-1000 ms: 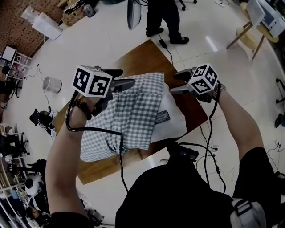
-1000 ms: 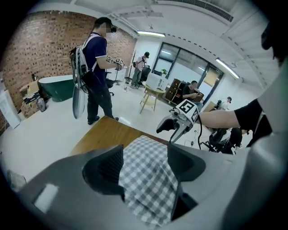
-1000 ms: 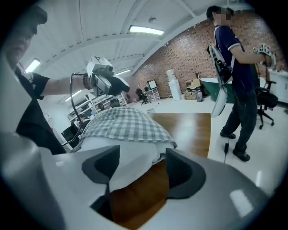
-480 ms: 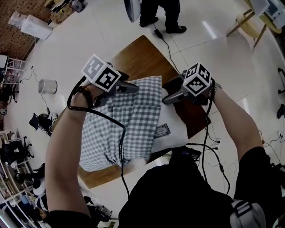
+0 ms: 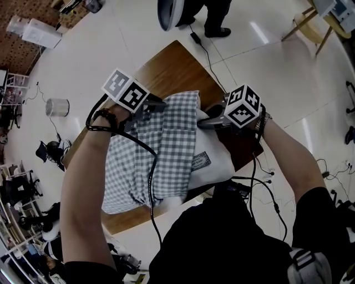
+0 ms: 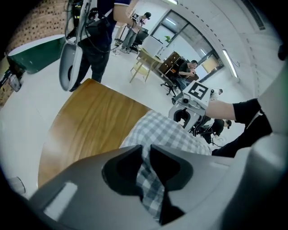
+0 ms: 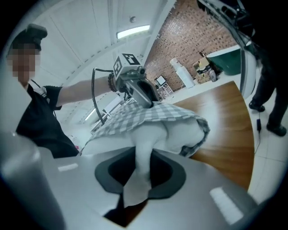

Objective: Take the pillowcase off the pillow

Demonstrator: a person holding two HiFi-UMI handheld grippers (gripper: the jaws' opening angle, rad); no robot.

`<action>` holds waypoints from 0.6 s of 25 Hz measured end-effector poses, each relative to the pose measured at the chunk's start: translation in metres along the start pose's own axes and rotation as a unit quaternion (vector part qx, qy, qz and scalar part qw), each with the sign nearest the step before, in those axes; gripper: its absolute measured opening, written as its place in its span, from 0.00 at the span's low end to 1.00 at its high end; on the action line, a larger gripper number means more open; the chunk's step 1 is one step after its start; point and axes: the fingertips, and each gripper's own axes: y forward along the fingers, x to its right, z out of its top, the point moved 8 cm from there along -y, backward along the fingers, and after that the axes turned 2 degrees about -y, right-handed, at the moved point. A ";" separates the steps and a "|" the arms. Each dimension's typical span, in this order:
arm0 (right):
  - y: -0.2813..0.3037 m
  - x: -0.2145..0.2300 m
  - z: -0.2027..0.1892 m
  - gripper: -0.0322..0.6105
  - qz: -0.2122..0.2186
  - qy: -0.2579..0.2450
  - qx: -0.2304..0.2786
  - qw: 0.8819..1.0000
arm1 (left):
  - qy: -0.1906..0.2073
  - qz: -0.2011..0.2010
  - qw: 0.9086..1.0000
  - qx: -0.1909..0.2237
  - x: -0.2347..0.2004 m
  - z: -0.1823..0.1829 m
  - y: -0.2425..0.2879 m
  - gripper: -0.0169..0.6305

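Wooden table (image 5: 166, 64) bears the pillow (image 5: 215, 156). Jaws just closed: left gripper (image 5: 162, 104) pinches the checked pillowcase (image 5: 172, 138), right gripper (image 5: 202, 123) the pillow's white fabric

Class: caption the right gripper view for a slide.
Right tongs, having just closed further, pinch the white pillow under its checked pillowcase.

Print on the pillow label (image 5: 201, 162) unreadable (too small); 1 bystander (image 5: 219, 14) cropped

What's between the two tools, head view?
Far end of the checked pillowcase over the white pillow, per head view. Both jaws just closed: left tool on the cloth, right tool on the pillow.
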 end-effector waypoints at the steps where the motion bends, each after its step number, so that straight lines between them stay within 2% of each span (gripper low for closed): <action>1: -0.004 -0.006 0.001 0.14 -0.014 -0.016 0.002 1.000 | -0.007 0.009 1.000 0.006 0.001 0.000 -0.004 0.11; 3: -0.009 -0.023 0.007 0.11 -0.044 -0.051 0.004 0.998 | -0.018 0.021 0.999 0.018 0.003 -0.003 -0.013 0.06; 6: -0.015 -0.058 0.018 0.10 -0.096 -0.113 0.006 0.989 | -0.032 0.037 0.998 0.035 0.010 -0.011 -0.029 0.05; 10: -0.015 -0.105 0.023 0.09 -0.156 -0.194 -0.007 0.969 | -0.048 0.058 0.996 0.047 0.017 -0.024 -0.041 0.05; 13: -0.013 -0.138 0.020 0.09 -0.183 -0.250 -0.015 0.951 | -0.058 0.110 0.992 0.038 0.017 -0.041 -0.050 0.04; 15: -0.014 -0.158 0.020 0.09 -0.196 -0.281 -0.016 0.939 | -0.065 0.127 0.989 0.040 0.020 -0.052 -0.057 0.04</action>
